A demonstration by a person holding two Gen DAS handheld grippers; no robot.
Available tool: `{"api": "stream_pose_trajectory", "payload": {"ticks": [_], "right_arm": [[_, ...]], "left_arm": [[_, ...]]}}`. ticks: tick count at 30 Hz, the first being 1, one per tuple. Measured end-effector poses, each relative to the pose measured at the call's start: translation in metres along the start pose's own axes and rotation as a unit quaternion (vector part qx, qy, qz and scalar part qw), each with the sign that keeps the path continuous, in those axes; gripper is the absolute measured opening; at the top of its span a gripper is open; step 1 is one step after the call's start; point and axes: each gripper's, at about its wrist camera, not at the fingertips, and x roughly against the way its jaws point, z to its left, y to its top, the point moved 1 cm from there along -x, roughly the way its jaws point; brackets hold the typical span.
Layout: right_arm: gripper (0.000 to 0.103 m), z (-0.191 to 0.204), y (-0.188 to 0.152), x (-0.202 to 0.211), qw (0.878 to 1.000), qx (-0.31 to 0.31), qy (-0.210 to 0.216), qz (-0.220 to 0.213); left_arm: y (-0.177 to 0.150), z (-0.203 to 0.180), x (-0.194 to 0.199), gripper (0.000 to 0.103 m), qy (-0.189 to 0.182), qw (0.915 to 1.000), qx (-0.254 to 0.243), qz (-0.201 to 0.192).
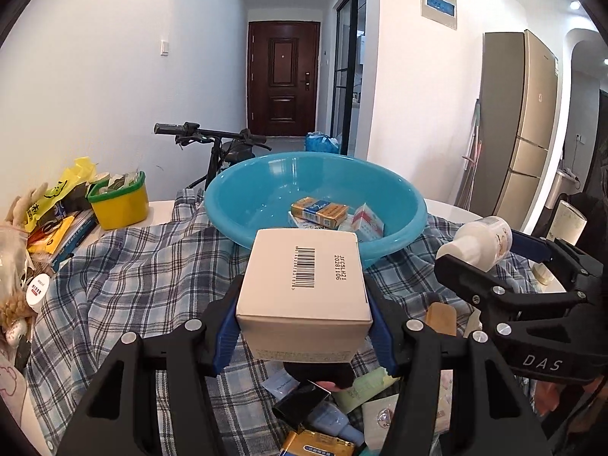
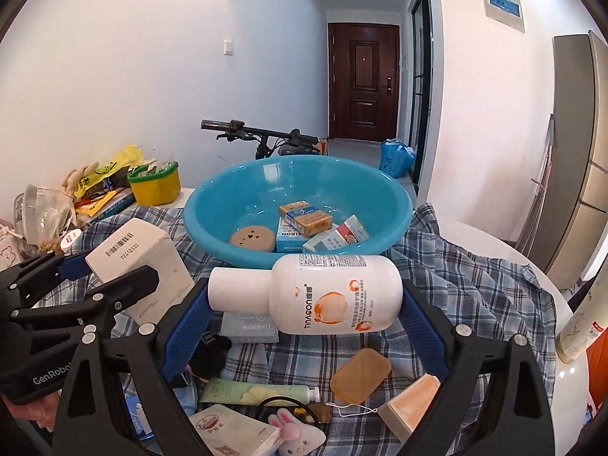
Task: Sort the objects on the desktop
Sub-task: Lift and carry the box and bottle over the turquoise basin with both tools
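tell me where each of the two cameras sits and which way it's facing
Left wrist: on the left gripper, facing the blue basin past its clamped white box; right gripper at right.
Right wrist: on the right gripper, facing the same basin past its held white bottle; left gripper at left.
Shared: basin, box, bottle, plaid cloth, door.

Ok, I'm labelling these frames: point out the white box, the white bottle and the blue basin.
white box [image 1: 304, 277], left wrist view, barcoded top face.
white bottle [image 2: 334, 292], right wrist view, printed body.
blue basin [image 2: 212, 224], right wrist view, near outer wall.
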Motion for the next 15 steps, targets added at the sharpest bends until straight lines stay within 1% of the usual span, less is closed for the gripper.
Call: {"api": "stream_pose_trajectory", "payload": {"ticks": [8,15], "right_arm": [[0.093,-0.001,0.004,0.009,1.000,-0.004,-0.003,-0.009],[0.093,-0.004,0.011,0.019,1.000,-0.003,-0.006,-0.022]], "left_arm": [[0.003,0.001,0.008,0.061,0.001,1.0000,0.001,-0.005],[0.012,-0.001,0.021,0.061,0.004,0.9997,-0.002,-0.025]]}}
